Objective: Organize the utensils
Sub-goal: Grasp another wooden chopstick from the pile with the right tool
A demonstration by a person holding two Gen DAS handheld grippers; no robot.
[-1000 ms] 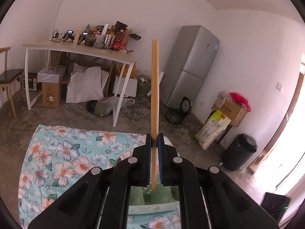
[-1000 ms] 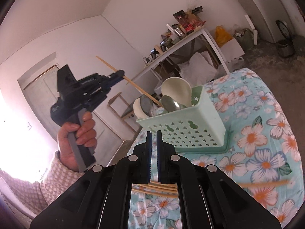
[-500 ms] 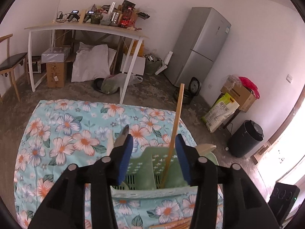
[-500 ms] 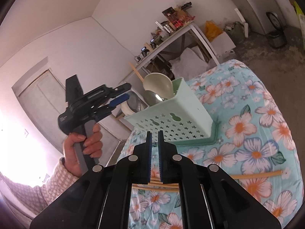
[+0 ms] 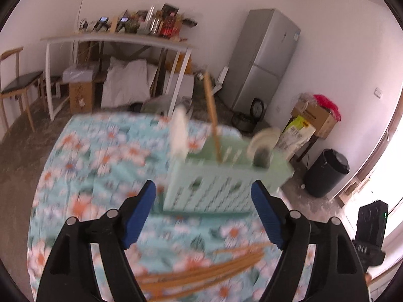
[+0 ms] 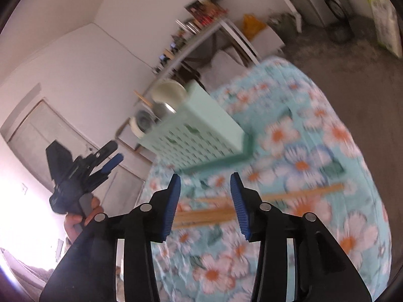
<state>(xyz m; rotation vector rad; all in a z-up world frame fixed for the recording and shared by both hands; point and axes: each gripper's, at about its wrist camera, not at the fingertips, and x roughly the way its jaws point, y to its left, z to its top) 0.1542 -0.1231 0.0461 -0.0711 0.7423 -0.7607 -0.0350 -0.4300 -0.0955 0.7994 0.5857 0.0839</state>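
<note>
1. Since 1 second ago, our left tool (image 5: 202,209) let go of 1 chopstick (image 5: 212,128), now standing in the green basket (image 5: 214,183). Its jaws have just spread wide, empty.
2. Our right tool (image 6: 205,201) has just opened too, empty.
3. The loose chopsticks (image 6: 209,214) lie flat on the desk (image 6: 314,151), sideways, just past the right tool, the nearer one.

1. One green basket (image 5: 214,188) on the desk.
2. One chopstick (image 5: 211,115) upright in the basket.
3. Loose chopsticks (image 6: 206,215) on the cloth: a bundle plus one apart (image 6: 302,192); blur hides the exact number.
4. Spoons (image 6: 168,91) in the basket: at least three bowls visible.
5. Two tools: left (image 5: 202,210), right (image 6: 205,201).
6. One fridge (image 5: 264,63), one bin (image 5: 327,173), one chair (image 5: 17,85).
</note>
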